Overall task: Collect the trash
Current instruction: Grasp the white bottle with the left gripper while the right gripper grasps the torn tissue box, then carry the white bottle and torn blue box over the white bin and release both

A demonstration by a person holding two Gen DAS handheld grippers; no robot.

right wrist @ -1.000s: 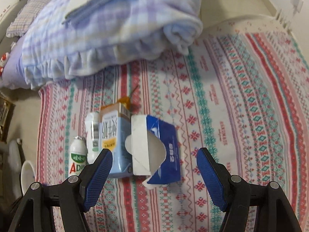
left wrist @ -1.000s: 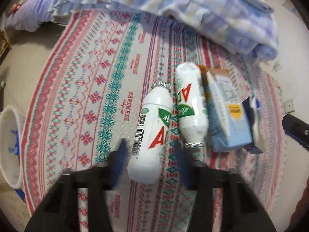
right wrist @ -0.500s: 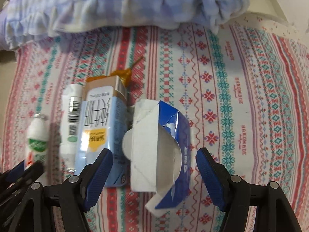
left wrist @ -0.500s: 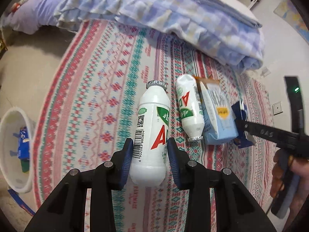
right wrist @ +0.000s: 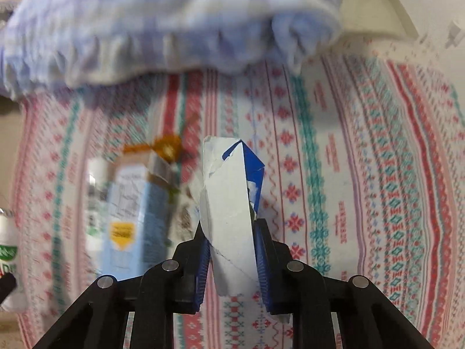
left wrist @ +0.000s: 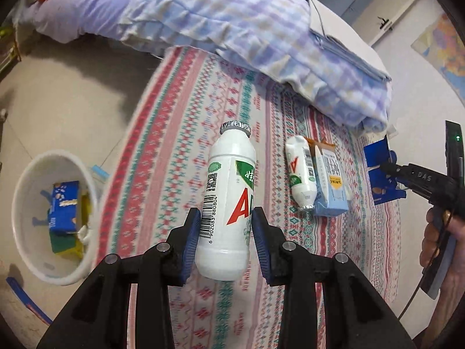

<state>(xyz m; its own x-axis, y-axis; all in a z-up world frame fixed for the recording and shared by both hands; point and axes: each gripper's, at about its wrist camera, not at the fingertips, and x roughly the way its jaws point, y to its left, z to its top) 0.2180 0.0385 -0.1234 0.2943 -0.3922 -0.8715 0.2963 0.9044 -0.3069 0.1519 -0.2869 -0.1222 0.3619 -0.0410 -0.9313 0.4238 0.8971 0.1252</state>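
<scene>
My left gripper is shut on a white AD drink bottle and holds it above the patterned rug. My right gripper is shut on a torn blue and white cardboard box, lifted off the rug; that gripper also shows at the right edge of the left wrist view. A second white bottle and a light blue carton lie side by side on the rug; the carton is blurred in the right wrist view.
A white trash bin with blue and yellow packaging inside stands on the floor left of the rug. A folded blue plaid quilt lies on the rug's far side. A wall socket is at the far right.
My left gripper has closed on the bottle and lifted it. My right gripper has moved down onto the blue box, closed on it and raised it.
</scene>
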